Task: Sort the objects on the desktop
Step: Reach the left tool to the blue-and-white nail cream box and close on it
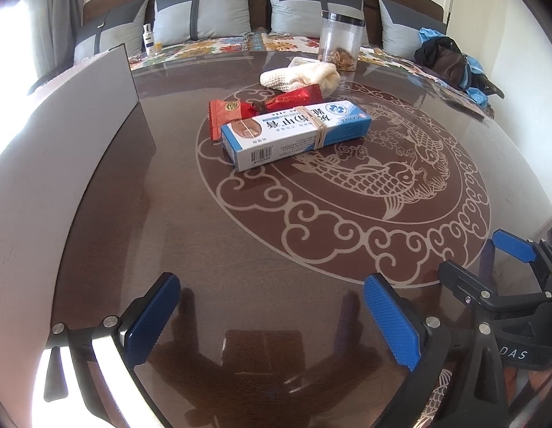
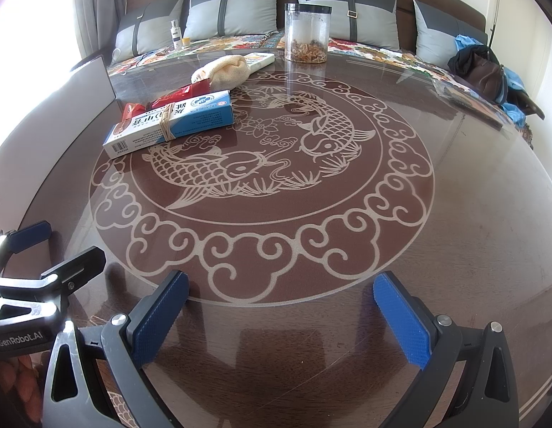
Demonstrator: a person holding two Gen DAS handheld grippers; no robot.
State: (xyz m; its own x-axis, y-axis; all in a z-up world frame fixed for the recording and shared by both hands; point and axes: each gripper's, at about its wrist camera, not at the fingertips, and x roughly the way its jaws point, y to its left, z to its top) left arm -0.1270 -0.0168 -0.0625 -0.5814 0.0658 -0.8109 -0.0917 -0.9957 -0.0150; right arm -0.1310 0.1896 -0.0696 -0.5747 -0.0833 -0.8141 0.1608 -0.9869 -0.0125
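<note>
Box [image 1: 295,134] first: in the left wrist view it's a long blue-and-white carton lying flat near the middle of the table [image 1: 240,249], with rubber bands [image 1: 317,126] wrapped around its waist. Touching its far side is a red packet [image 1: 265,105], and just beyond that a cream knit pouch [image 1: 301,76]. A clear jar [image 1: 340,41] with something brown in the bottom stands toward the far edge, and a grey board [image 1: 80,135] stands upright along the left edge. The left hand-held gripper [image 1: 272,321] hovers over the near edge, jaws spread wide, nothing in them. The right hand-held gripper [image 1: 504,278] pokes in at the right edge.

Right wrist view: same pile, now toward the far left. The box [image 2: 169,123] leans on the red packet [image 2: 165,101], so one long side is a bit raised. The pouch [image 2: 222,67] sits behind it, and the jar [image 2: 306,34] is at the far edge with a flat white box [image 2: 260,60] beside it. The right hand-held gripper [image 2: 279,321] is also wide open and empty, well apart from everything.

My guess on handling: the box looks light and stiff-ish, but thin card will crush, so pinch across the narrow width near the bands, gently. The packet looks crinkly and slippery, the pouch soft, and the jar probably slick and breakable.
</note>
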